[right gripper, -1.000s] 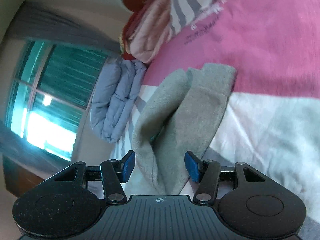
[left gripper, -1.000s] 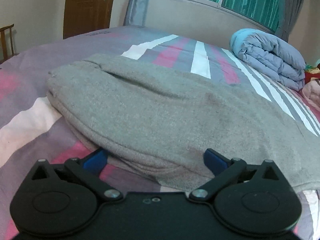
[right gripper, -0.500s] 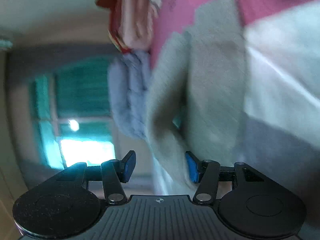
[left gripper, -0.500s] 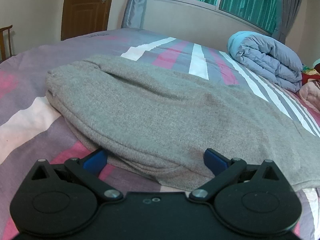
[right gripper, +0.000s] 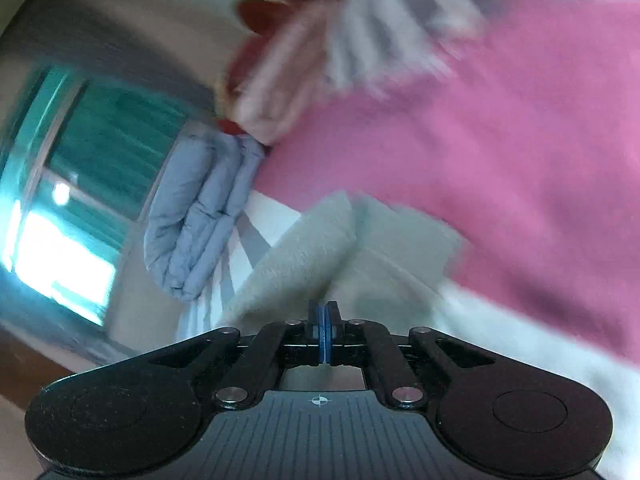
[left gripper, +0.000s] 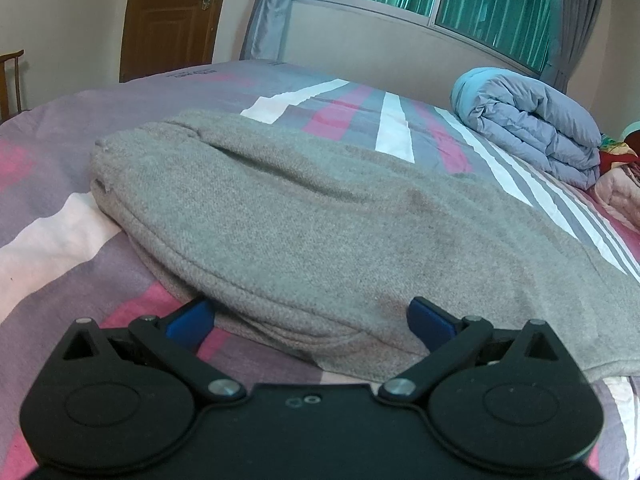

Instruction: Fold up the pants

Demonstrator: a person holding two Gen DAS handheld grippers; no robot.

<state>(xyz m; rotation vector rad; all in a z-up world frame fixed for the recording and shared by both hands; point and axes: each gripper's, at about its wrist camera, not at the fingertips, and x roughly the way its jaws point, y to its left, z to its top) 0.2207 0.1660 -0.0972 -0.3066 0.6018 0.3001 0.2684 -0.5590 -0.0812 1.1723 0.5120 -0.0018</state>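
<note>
Right wrist view: right gripper [right gripper: 324,320] has just snapped together at the gray pants [right gripper: 304,264]; whether cloth is pinched, I cannot tell. Left gripper [left gripper: 310,318] stays wide apart around the near edge.

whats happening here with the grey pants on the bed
A person with a gripper in each hand is folding grey pants on a striped bed cover. The left gripper hangs wide open at the near folded edge, gripping nothing. The right gripper has just closed, its pads meeting at the leg end of the pants; whether cloth is pinched is unclear in the blur.
</note>
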